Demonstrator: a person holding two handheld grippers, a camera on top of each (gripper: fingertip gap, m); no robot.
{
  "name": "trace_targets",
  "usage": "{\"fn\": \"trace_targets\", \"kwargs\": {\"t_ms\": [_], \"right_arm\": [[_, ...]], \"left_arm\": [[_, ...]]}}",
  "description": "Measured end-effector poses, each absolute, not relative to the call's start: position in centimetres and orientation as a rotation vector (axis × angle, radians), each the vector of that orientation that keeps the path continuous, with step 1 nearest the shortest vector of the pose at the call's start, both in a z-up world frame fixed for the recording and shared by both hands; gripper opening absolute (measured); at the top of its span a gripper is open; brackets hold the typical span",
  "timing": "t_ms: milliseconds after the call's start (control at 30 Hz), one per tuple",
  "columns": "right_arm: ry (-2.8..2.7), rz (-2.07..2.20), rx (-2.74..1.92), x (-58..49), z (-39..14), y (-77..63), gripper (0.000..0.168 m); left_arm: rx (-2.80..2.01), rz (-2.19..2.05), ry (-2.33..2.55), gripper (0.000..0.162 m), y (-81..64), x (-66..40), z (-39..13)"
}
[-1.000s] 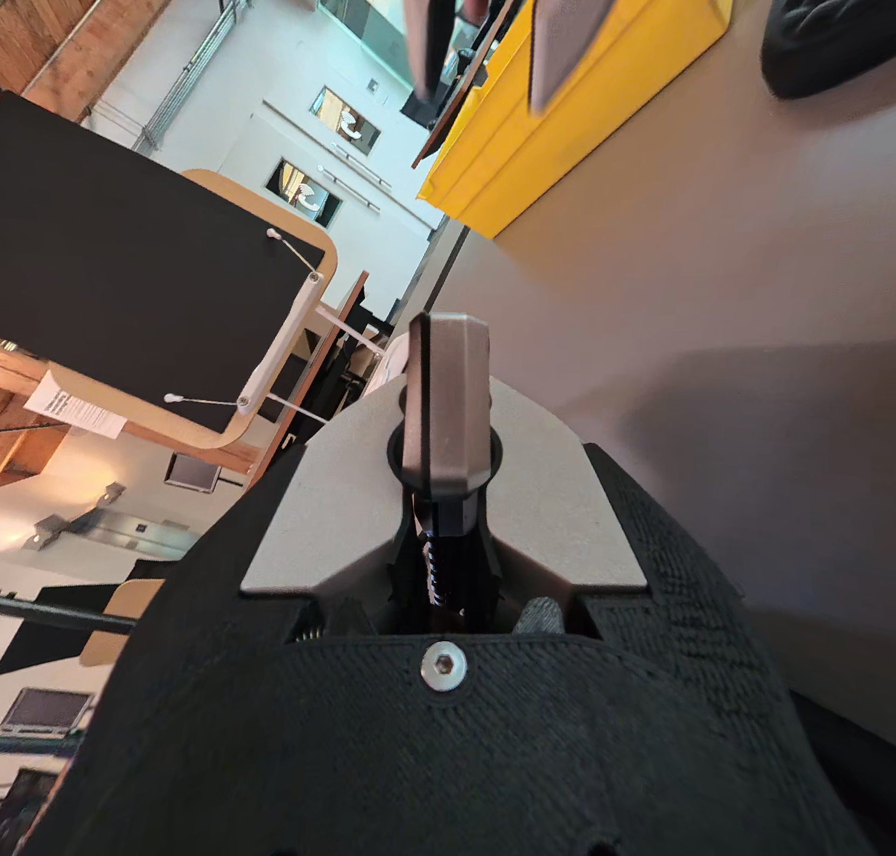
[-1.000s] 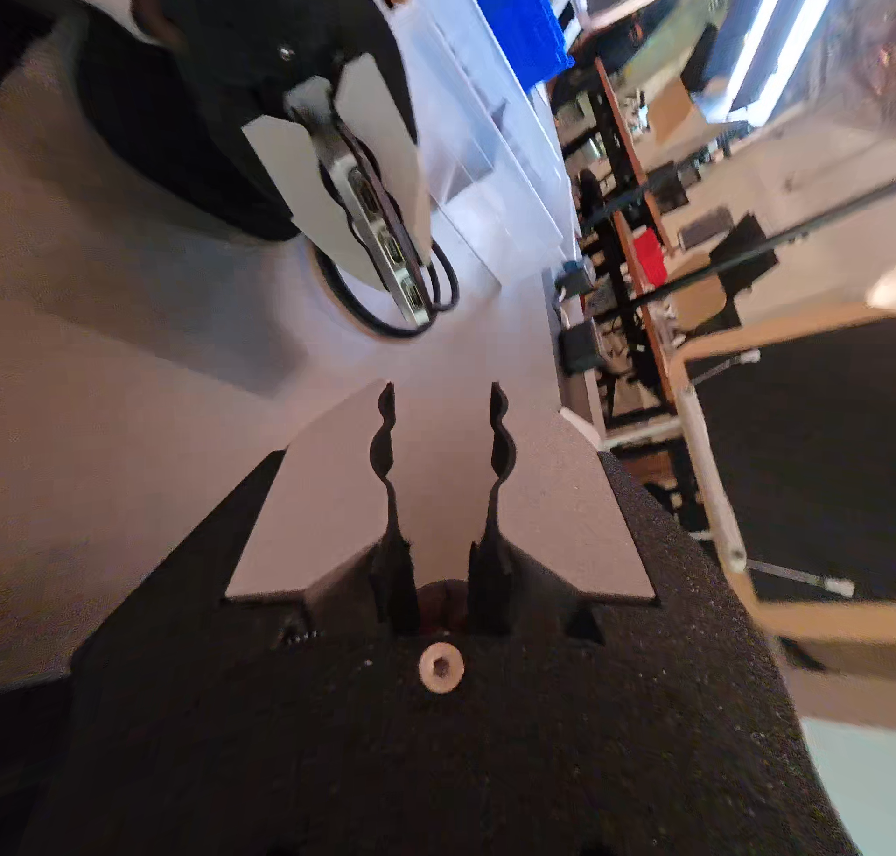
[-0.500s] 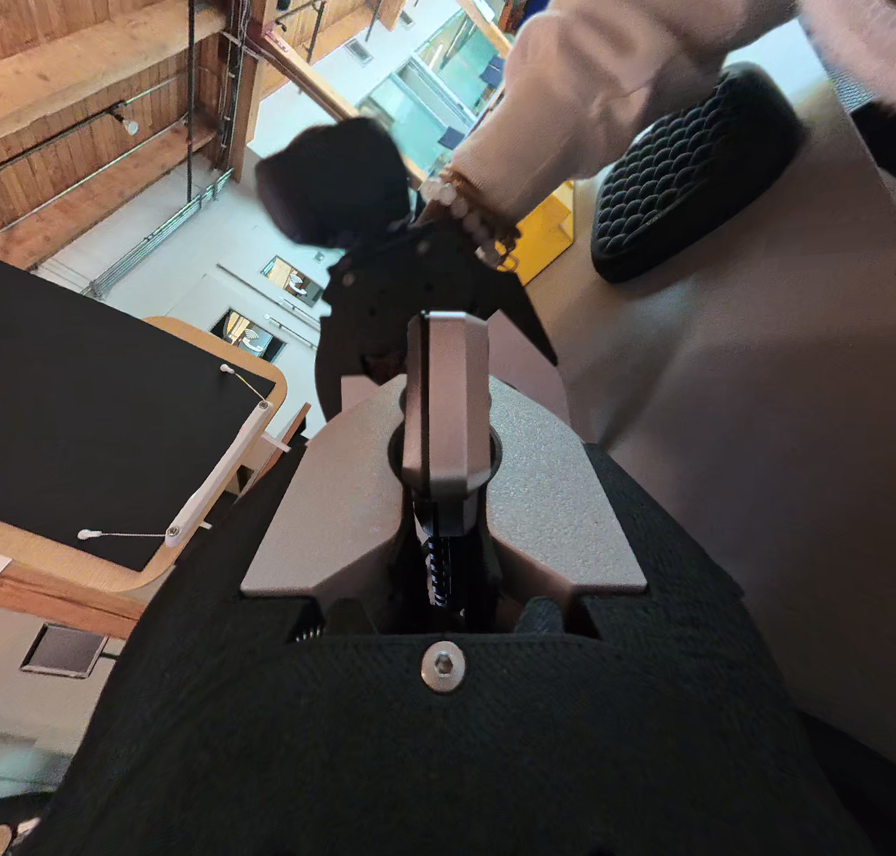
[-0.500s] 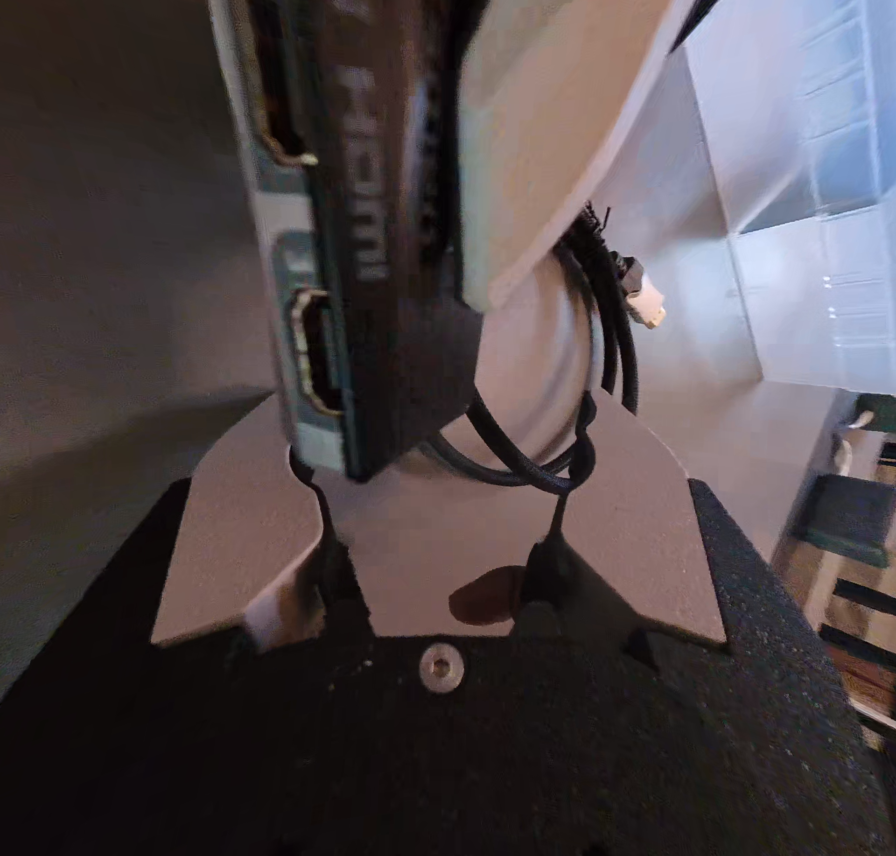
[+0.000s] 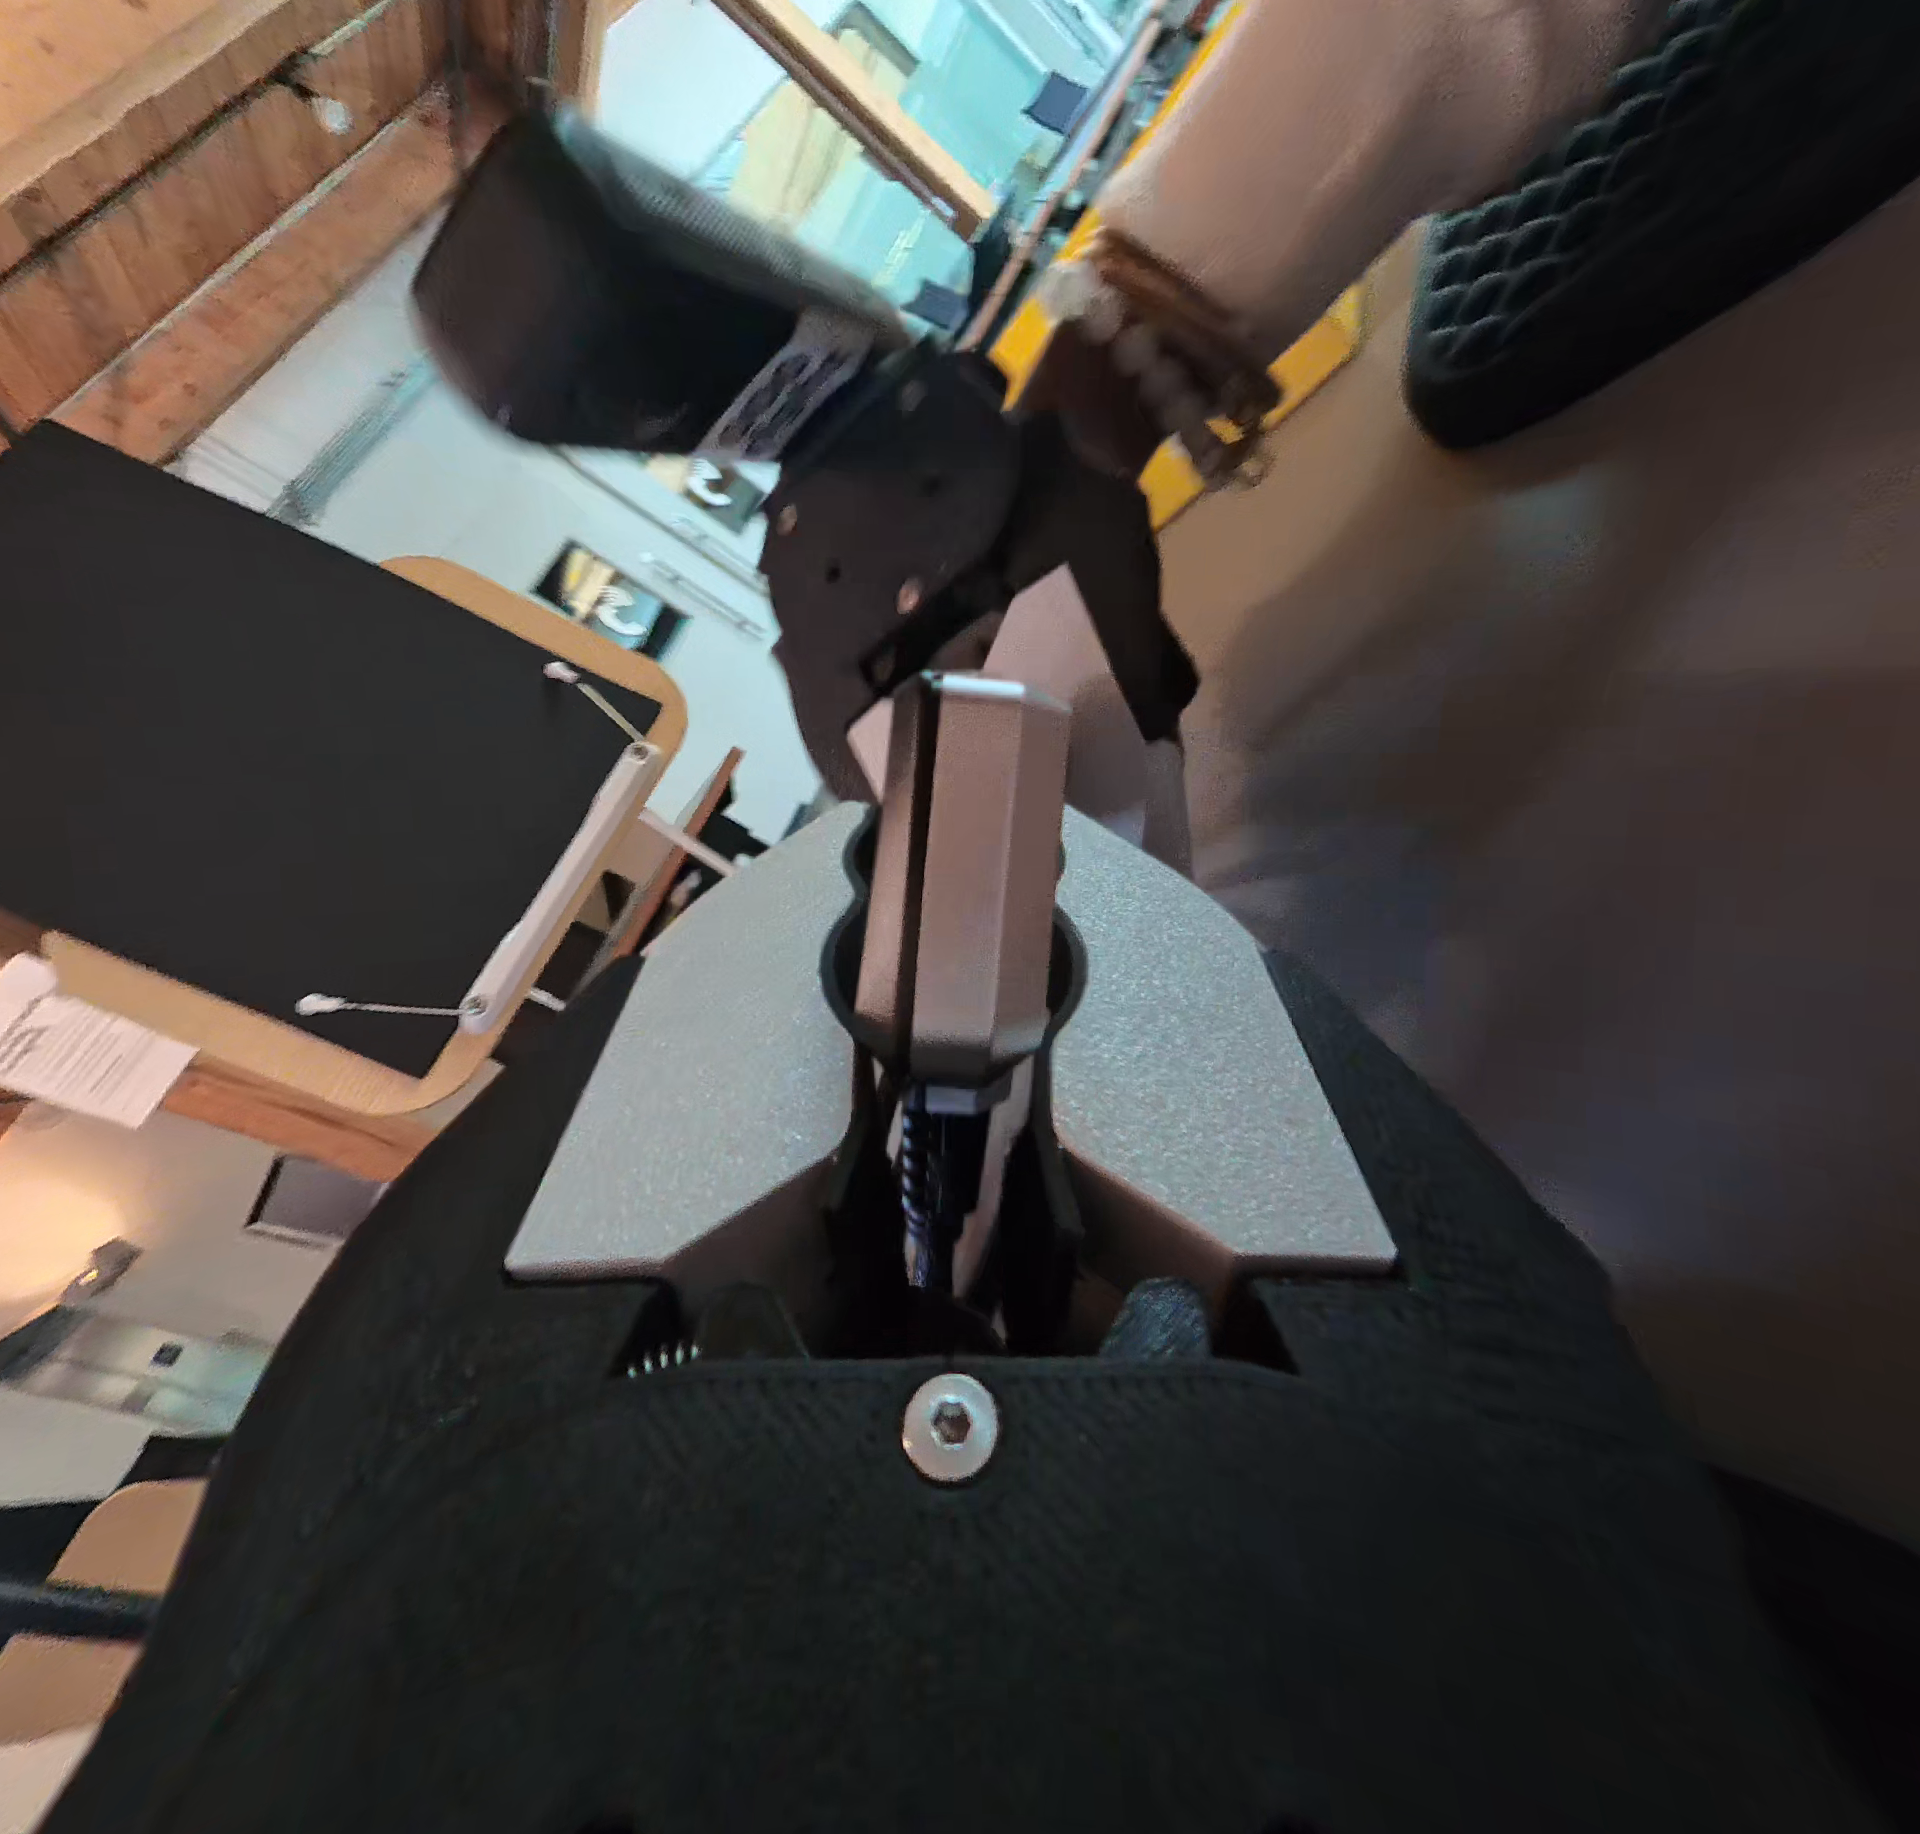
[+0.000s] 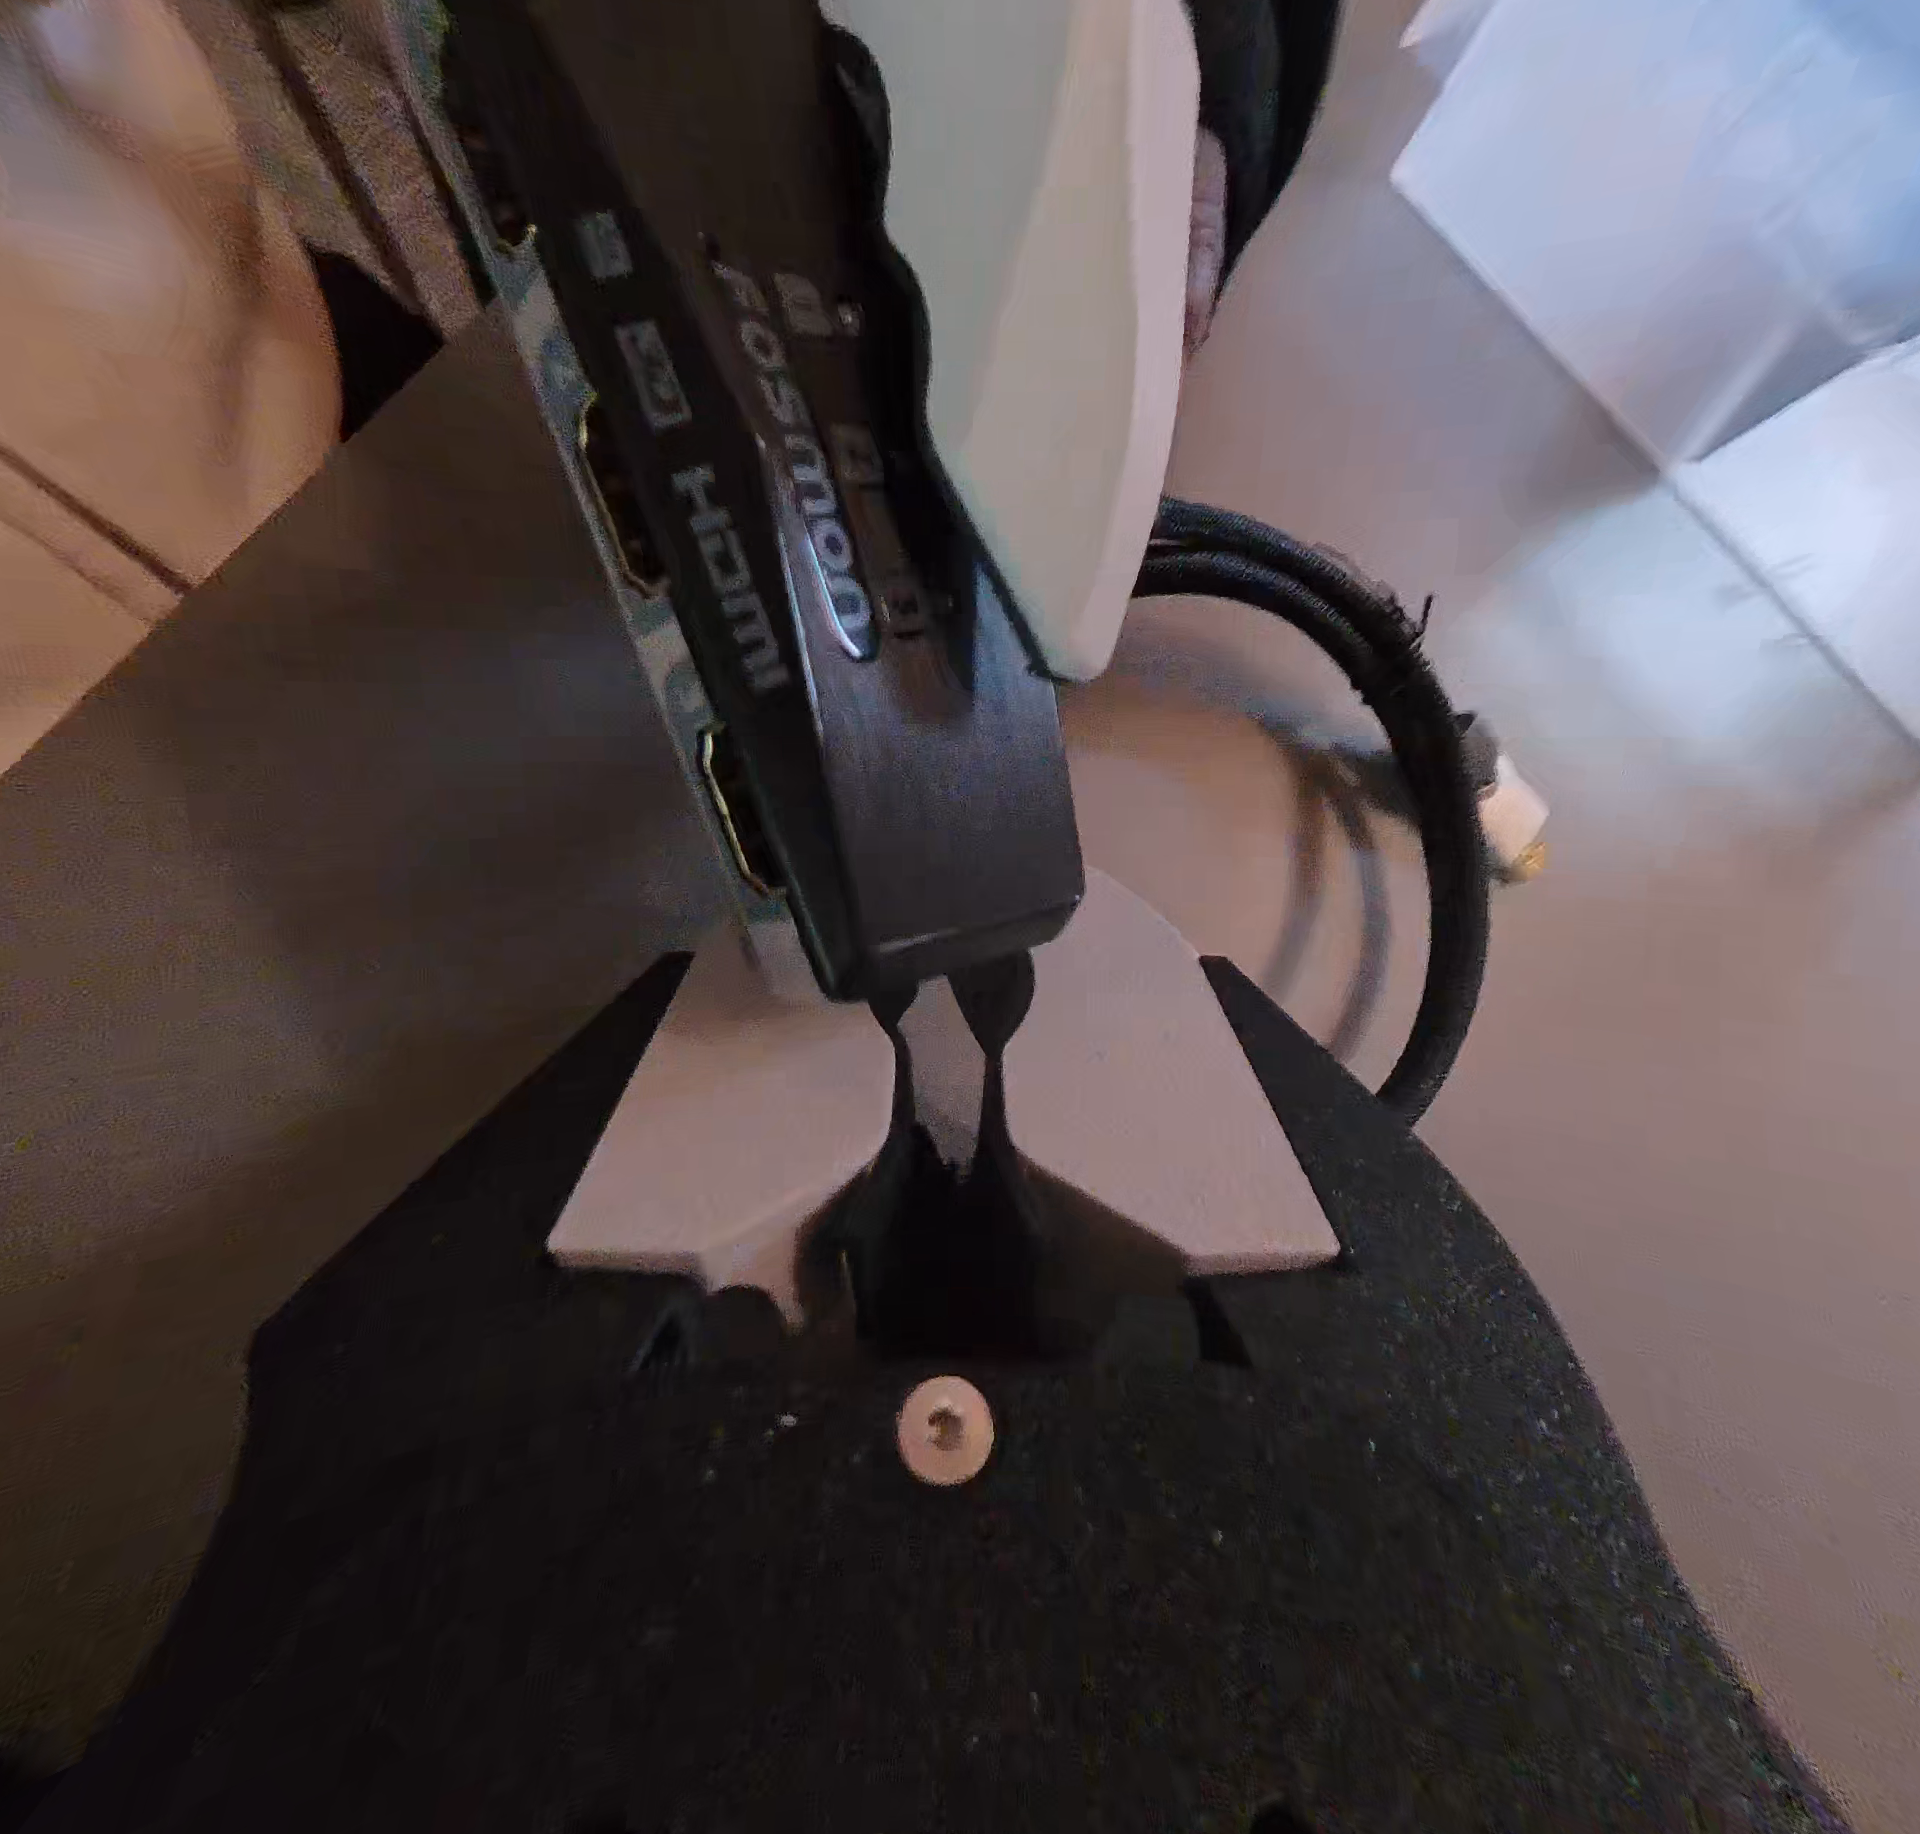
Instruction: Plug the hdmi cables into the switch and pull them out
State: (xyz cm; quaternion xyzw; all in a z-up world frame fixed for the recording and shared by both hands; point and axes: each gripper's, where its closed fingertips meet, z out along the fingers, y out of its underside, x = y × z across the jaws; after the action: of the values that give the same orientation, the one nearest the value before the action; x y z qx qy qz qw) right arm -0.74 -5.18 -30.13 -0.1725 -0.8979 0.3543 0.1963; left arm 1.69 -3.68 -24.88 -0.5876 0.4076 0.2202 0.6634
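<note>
The HDMI switch (image 6: 914, 745) is a flat black box with a row of empty ports on its pale side face. My left gripper (image 5: 961, 828) is shut on it, and the switch (image 5: 977, 849) stands edge-on between its grey fingers. In the right wrist view the left gripper's white finger (image 6: 1039, 226) lies on the switch's top face. My right gripper (image 6: 945, 963) has closed to a narrow gap at the switch's near end, and the tips are hidden under it. It also shows in the left wrist view (image 5: 935, 558), just beyond the switch. A coiled black HDMI cable (image 6: 1434, 797) with a pale plug (image 6: 1512, 808) lies on the table.
The grey table (image 6: 312, 745) carries a clear plastic bin (image 6: 1683, 226) at the right. In the left wrist view there are a yellow bin (image 5: 1195, 434), a black textured pad (image 5: 1621, 226) and a person's sleeve and beaded wrist (image 5: 1143, 350). A black-topped table (image 5: 260, 797) stands beyond the edge. My hands' fingertips stand some 5 cm from each other.
My right gripper came up to the switch, opened wide around its end, then closed to a narrow gap on it. My left gripper kept hold of the switch throughout.
</note>
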Motion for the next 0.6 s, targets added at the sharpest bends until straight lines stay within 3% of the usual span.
{"fn": "trace_targets", "kwargs": {"t_ms": [267,600], "right_arm": [[-2.113,1.006,-0.705,-0.2,-24.5,-1.7,0.006],[-1.748,1.022,-0.735,1.2,-16.6,1.3,0.007]], "left_arm": [[-1.358,0.536,0.830,0.051,-3.3,0.1,-24.3],[-1.402,0.667,0.849,0.054,-2.4,-0.6,-25.3]]}}
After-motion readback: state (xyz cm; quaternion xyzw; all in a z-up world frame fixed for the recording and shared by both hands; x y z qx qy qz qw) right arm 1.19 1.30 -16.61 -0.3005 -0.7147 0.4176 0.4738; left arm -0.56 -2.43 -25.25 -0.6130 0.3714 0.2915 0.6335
